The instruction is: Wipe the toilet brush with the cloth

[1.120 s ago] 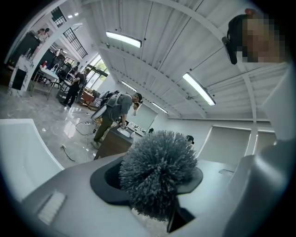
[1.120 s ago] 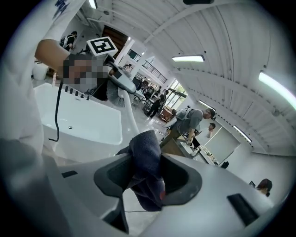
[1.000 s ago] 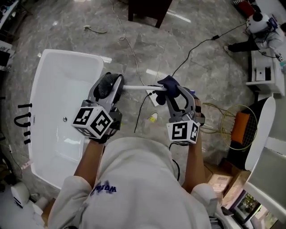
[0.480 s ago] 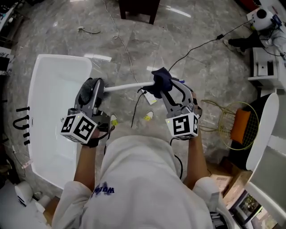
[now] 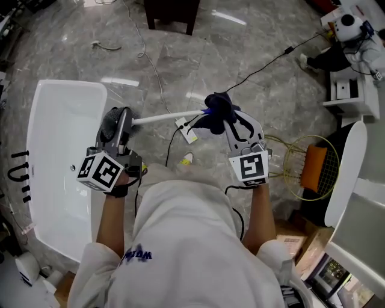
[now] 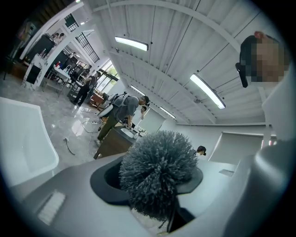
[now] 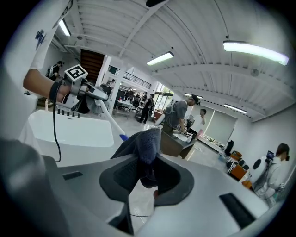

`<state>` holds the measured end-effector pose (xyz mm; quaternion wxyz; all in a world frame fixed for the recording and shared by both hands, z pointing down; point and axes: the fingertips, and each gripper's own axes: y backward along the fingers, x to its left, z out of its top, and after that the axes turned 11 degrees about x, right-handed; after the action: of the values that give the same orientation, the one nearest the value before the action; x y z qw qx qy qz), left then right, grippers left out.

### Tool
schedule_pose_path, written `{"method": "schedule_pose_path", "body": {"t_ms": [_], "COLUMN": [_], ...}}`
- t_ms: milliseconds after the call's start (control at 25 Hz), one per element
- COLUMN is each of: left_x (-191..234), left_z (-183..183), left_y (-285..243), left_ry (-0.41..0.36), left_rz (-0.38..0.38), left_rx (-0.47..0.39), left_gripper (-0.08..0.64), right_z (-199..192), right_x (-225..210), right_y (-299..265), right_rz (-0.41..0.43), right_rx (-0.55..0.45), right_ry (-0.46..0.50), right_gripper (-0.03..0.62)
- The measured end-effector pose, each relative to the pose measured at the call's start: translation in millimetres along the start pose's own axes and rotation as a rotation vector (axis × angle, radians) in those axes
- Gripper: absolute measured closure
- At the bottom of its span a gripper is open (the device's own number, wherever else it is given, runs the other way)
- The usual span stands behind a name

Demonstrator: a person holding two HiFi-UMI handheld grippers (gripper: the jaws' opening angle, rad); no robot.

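Observation:
The toilet brush lies level between my hands. Its grey bristle head is clamped in my left gripper, which is shut on it. The white handle runs right to a blue tip. My right gripper has its jaws closing down tight on the dark blue cloth, which bunches up right beside the handle's blue tip. Whether cloth and handle touch, I cannot tell.
A white bathtub stands at the left, under my left hand. Cables and a power strip lie on the marble floor. A yellow racket and a white fixture stand at the right, dark furniture at the top. People stand far off.
The left gripper has carried the brush head leftward over the tub's edge. More bare handle now shows between the grippers. The cloth has ended up at the handle's tip.

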<state>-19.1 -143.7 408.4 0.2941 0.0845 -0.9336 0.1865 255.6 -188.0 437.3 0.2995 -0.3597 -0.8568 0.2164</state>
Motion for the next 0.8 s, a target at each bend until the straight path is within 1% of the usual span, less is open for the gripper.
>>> {"method": "schedule_pose_path", "body": {"t_ms": [160,320,640,800], "left_x": [-8,-12,-26,-31], "left_z": [-1,2,-4,-5], "left_y": [-10,-16,-27,-32], "left_ry": [0.003,-0.001,-0.018,-0.022], "left_rz": [-0.022,-0.037,-0.052,-0.044], "left_rx": [-0.001,0.004,0.016,0.026], "left_gripper": [0.357,0.357,0.357,0.357], "right_z": [-31,-45,-35,-30], "right_x": [-40,-57,-45,-42], "right_y": [15,21,13,11], "right_rz": [-0.104,-0.147,-0.130,-0.100], "right_rx": [0.065,0.092,0.066,0.034], "right_ry": [-0.065,-0.107,-0.112,-0.154], "right_gripper": [0.515,0.515,0.518,0.519]}}
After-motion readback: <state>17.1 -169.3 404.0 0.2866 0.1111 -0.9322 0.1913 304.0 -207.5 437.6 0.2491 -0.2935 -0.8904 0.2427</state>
